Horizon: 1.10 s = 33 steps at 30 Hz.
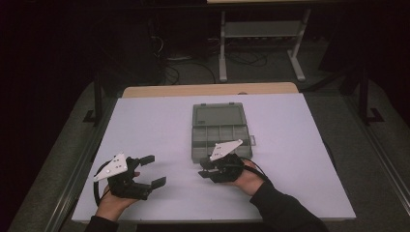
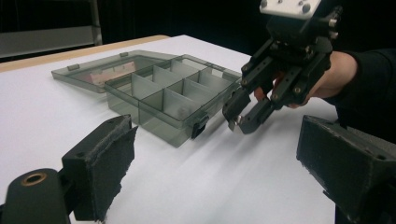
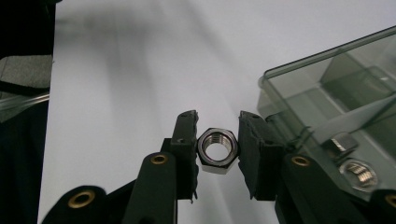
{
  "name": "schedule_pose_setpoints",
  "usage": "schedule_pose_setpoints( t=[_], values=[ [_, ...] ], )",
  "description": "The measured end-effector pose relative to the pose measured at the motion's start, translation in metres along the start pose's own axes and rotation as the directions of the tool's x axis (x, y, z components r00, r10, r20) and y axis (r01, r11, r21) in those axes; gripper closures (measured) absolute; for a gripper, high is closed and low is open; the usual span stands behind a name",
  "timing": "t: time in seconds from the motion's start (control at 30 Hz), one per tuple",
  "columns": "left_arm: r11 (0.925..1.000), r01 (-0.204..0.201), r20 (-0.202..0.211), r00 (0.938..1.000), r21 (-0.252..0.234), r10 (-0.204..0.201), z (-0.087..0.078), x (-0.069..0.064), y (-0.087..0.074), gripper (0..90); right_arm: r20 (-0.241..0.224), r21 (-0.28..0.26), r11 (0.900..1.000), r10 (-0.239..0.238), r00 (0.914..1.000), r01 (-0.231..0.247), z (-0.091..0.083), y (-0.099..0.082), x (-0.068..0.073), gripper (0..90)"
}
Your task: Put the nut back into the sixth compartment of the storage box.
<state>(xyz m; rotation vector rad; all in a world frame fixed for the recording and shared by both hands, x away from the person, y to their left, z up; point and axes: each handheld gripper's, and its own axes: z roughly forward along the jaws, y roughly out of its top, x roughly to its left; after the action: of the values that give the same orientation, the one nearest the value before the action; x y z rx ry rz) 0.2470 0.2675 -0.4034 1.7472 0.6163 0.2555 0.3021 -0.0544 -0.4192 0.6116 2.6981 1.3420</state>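
one compartment box [image 1: 220, 129], three nuts [image 3: 216, 150]

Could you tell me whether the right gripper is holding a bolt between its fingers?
No, the right gripper is shut on a hex nut, pinched between its fingers.

A white table [image 1: 145, 125] carries an open grey compartment box [image 1: 220, 130], lying near its middle.

A: What do the tools look like?
B: Left gripper [image 1: 147, 170] and right gripper [image 1: 207, 170] are black, with white three-cornered plates, brass-ringed screw holes and fuzzy black pads [image 2: 114, 165].
A: Clothing?
B: A dark sleeve [image 1: 285, 210]; black cables trail.
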Motion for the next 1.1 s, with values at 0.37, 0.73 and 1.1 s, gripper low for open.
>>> schedule_pose_setpoints(
  t=[0.37,0.73,1.1],
  values=[
    [1.0,0.0,0.001,1.0,0.002,0.0,0.001,0.0,0.0,10.6,0.056,-0.053,0.9983,0.028,0.998,-0.025,-0.019,0.007,-0.013,67.6],
    [0.9999,0.013,0.003,0.9999,0.004,-0.013,0.002,-0.002,-0.001,10.6,0.147,-0.115,0.9911,0.084,0.9855,-0.068,-0.034,0.011,-0.036,67.7],
    [0.9999,0.011,0.004,0.9999,0.007,-0.011,0.003,-0.002,-0.001,10.6,0.201,-0.086,0.9906,0.122,0.9721,-0.106,-0.019,0.007,-0.054,67.6]
  ],
)
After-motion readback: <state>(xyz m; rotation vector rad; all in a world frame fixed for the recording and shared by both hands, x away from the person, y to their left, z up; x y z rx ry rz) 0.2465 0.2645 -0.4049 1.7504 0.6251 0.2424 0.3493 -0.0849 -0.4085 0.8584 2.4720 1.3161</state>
